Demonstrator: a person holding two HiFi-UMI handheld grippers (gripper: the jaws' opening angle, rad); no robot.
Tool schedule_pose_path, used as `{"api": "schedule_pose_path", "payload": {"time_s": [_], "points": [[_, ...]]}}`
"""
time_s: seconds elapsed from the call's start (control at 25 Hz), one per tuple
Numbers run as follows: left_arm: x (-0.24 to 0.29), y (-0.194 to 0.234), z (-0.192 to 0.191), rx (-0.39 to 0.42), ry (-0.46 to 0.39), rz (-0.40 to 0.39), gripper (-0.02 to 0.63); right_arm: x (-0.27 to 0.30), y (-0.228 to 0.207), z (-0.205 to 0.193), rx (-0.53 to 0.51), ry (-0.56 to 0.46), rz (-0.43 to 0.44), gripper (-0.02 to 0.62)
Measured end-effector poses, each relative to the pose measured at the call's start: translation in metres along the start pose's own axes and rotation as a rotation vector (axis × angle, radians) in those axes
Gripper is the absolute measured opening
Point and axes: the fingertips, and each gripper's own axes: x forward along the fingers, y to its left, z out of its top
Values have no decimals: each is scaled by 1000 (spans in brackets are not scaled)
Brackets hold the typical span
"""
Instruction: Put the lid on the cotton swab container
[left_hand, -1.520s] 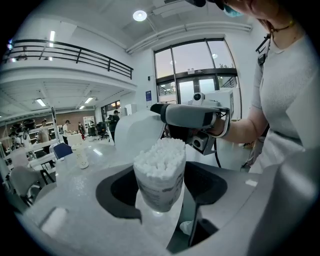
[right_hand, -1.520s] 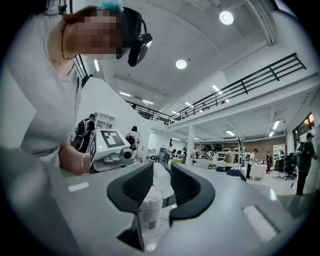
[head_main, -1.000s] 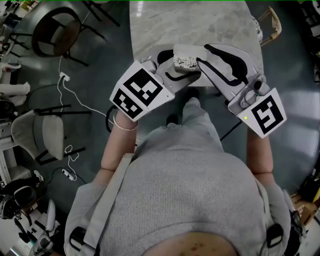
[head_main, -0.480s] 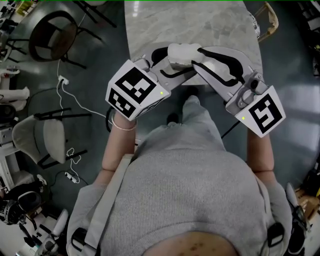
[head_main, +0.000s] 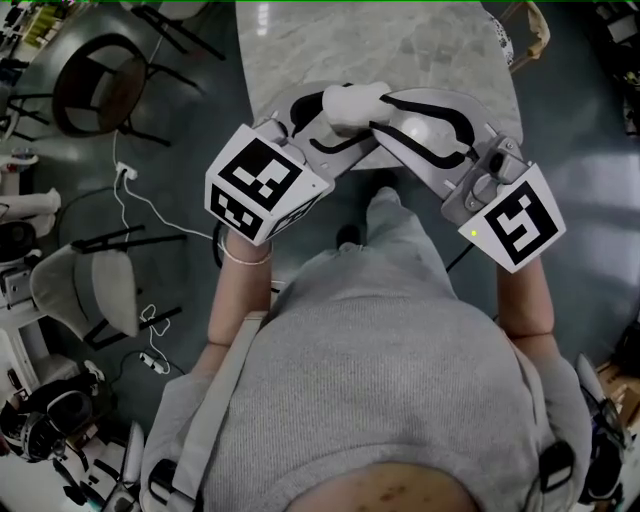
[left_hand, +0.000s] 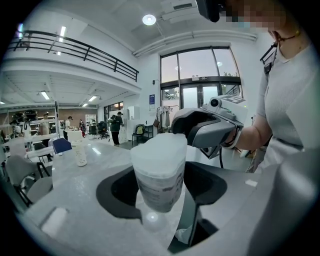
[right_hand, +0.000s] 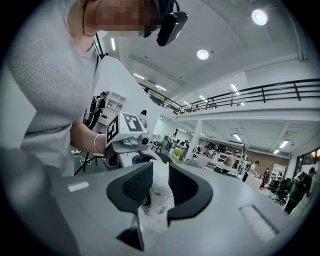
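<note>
1. The left gripper (head_main: 332, 125) has its jaws clamped round the body of the translucent plastic cotton swab container (left_hand: 159, 185) with a printed label, which is held up off the table.
2. The frosted white plastic lid (left_hand: 160, 150) sits on top of the container, capping its mouth.
3. The right gripper (head_main: 388, 112) comes in from the opposite side, its jaws closed on the lid, and the label shows just below them in the right gripper view.
4. From the head view the two grippers meet nose to nose above the near edge of the grey-veined marble table (head_main: 430, 45). The right gripper's dark jaw crosses in front and hides part of the lid.
5. On the table, well apart from the container, stands a small white bottle (left_hand: 80, 152). Nothing lies under the grippers.
6. On the floor to the person's left are a dark round-backed chair (head_main: 100, 85), a light grey chair (head_main: 90, 290) and a white cable (head_main: 140, 190) trailing between them.
7. A wooden chair (head_main: 530, 40) stands at the table's far right corner.
8. There is a thin pale bracelet (head_main: 245, 255) on the left wrist, and people stand in the hall far behind.
</note>
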Motion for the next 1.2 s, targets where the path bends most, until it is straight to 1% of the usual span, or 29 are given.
{"api": "schedule_pose_path", "payload": {"time_s": [0.24, 0.44, 0.6, 0.68, 0.88, 1.04, 1.16, 1.2], "points": [[2, -1, 2, -22, -23, -15, 273, 0, 1, -3, -35, 61, -7, 98], [5, 1, 4, -20, -30, -8, 272, 2, 2, -8, -98, 133, -2, 97], [8, 4, 2, -12, -24, -2, 272, 3, 0, -12, -95, 163, 11, 97], [9, 6, 1, -6, -28, -1, 273, 3, -2, -13, -77, 141, 3, 98], [10, 9, 2, 11, -38, 10, 275, 3, -9, -8, 44, 39, -59, 103], [15, 14, 3, 8, -47, 17, 275, 1, -18, -4, 133, -24, -86, 101], [22, 22, 3, -2, -49, 19, 275, -2, -35, -4, 167, -67, -145, 93], [24, 25, 2, -3, -47, 21, 275, -4, -41, -5, 183, -82, -171, 81]]}}
